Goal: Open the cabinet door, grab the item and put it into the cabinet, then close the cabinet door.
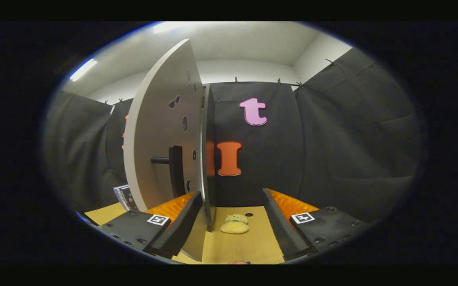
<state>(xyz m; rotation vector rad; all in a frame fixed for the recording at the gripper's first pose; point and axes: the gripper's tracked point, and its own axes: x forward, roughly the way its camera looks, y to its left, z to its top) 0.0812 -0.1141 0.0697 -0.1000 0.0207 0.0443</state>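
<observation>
A: We start with our gripper (232,222): its two fingers are spread wide apart, with nothing pinched between them.

B: Agreed. The edge of the cabinet door (161,131) stands in the gap, close by the left finger (181,228); we cannot tell whether that finger touches it. The right finger (280,226) is well clear of it.

A: The door is pale and swung open, so we see it nearly edge-on, rising tall above the left finger. A dark bar handle (175,169) sticks out from its face, and there are a few small dark cut-outs higher up.

B: And the item? We see a small yellow plush toy (235,224) lying on the tan table (249,242), between the fingers and just ahead of them, right beside the door's lower edge.

A: It sits outside the cabinet, then. A small dark spot marks the table just beyond the toy.

B: Left of the door, beyond the left finger, a dark printed box (124,196) stands on the table. Black cloth (332,139) hangs behind everything.
</observation>
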